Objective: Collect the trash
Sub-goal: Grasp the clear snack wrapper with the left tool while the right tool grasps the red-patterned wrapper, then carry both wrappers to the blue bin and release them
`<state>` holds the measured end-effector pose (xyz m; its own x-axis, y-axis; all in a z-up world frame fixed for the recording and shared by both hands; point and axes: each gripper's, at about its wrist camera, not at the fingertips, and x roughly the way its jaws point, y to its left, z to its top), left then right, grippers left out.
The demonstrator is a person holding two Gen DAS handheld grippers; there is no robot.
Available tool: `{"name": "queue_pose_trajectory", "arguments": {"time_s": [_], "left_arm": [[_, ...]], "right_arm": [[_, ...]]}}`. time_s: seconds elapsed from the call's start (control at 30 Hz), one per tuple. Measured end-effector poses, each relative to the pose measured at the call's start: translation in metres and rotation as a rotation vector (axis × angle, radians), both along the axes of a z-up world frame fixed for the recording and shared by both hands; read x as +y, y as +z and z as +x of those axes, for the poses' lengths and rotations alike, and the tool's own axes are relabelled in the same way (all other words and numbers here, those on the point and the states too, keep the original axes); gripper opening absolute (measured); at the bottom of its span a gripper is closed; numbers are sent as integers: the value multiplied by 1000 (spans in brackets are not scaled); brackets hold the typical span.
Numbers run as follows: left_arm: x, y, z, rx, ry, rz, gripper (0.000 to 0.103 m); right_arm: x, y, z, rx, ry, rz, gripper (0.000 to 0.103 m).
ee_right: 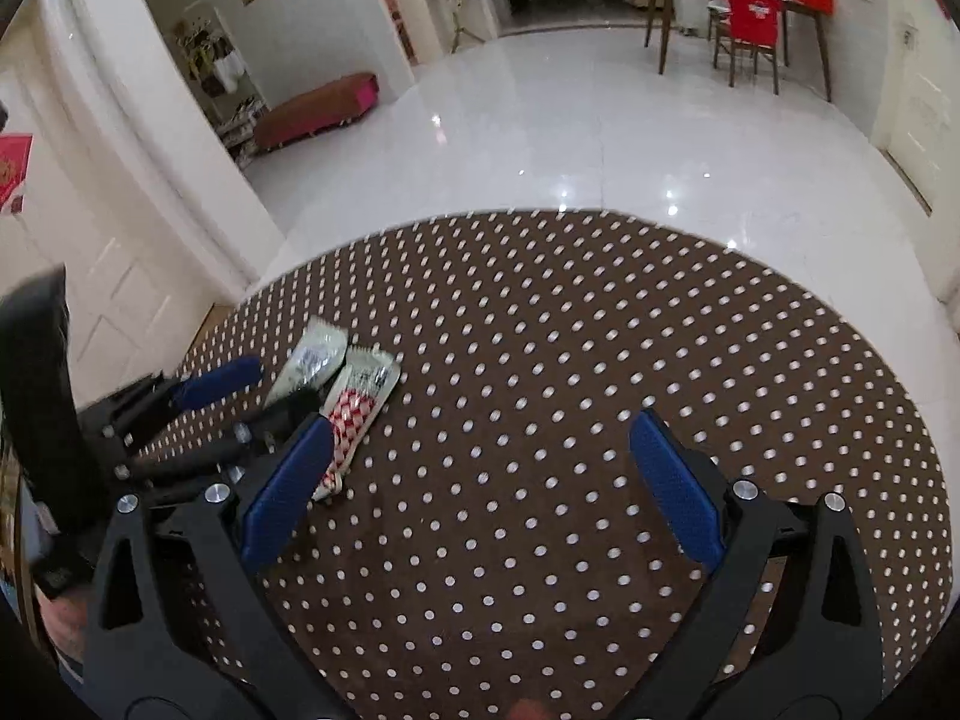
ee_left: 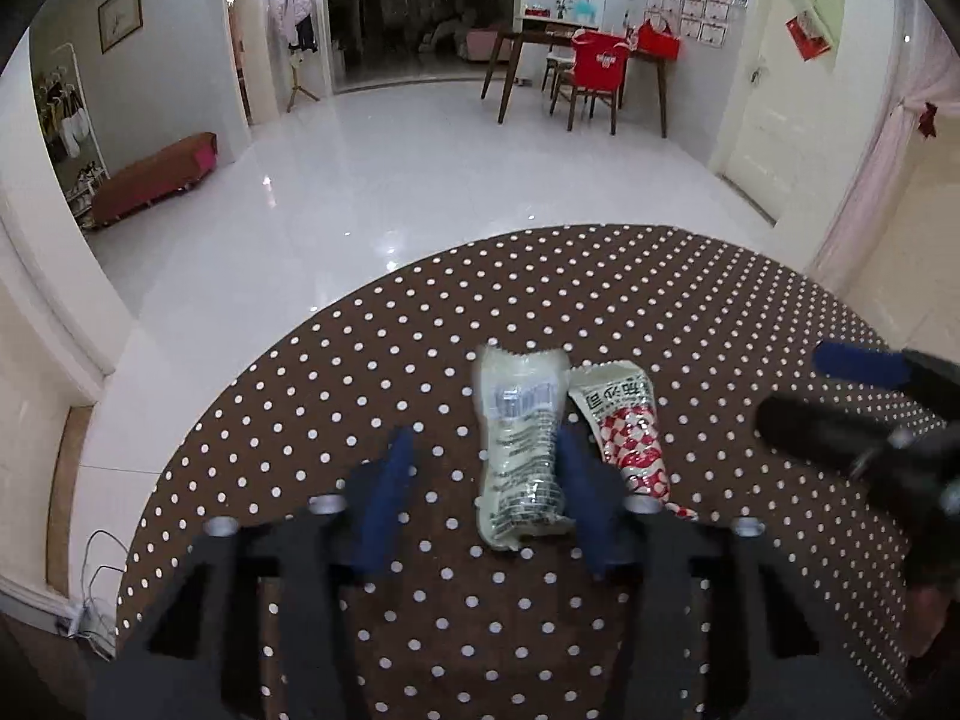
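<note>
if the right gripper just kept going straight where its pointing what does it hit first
Probably only the polka-dot tablecloth: the open right gripper has bare cloth ahead. The red-checked wrapper lies off its left finger, outside the line, though depth is unclear.

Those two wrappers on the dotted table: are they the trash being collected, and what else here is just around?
Part of the job:
pale green wrapper
red-checked wrapper
left tool, straddling the pale one
right tool, open

Just around:
polka-dot table
red-covered chair
brown bench
</note>
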<state>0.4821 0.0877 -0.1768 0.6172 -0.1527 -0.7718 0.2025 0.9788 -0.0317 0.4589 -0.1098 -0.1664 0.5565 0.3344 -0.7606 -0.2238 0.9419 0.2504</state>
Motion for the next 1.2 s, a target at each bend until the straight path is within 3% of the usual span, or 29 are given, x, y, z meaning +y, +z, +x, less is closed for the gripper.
{"name": "queue_pose_trajectory", "arguments": {"time_s": [0.03,0.2,0.3,0.43,0.6,0.63,0.7,0.77,0.97,1.1,1.2], "left_arm": [[2,1,0,0,3,-13,16],[31,-2,2,15,44,-164,13],[41,-5,-4,-7,82,-171,12],[45,1,-15,-66,118,-124,12],[43,5,-18,-88,125,-90,13],[42,6,-20,-94,125,-84,13],[37,10,-16,-98,121,-85,13],[35,11,-18,-101,115,-88,13],[27,10,-28,-116,75,-86,13],[20,12,-32,-123,2,-124,13],[3,17,-40,-124,-43,-100,12]], "right_arm": [[1,-1,0,-4,2,-9,97],[11,-2,-3,-15,11,-21,97],[33,-4,-3,-25,41,-49,97],[66,-3,-2,-42,94,-113,93],[98,-18,7,-19,124,-200,51],[103,-19,6,-39,126,-230,47],[108,-20,2,-56,139,-245,24],[105,-22,-2,-60,145,-250,18],[58,-20,-24,-58,94,-164,15],[22,-3,-44,-70,57,-109,15],[-6,12,-65,-101,36,-94,15]]}}
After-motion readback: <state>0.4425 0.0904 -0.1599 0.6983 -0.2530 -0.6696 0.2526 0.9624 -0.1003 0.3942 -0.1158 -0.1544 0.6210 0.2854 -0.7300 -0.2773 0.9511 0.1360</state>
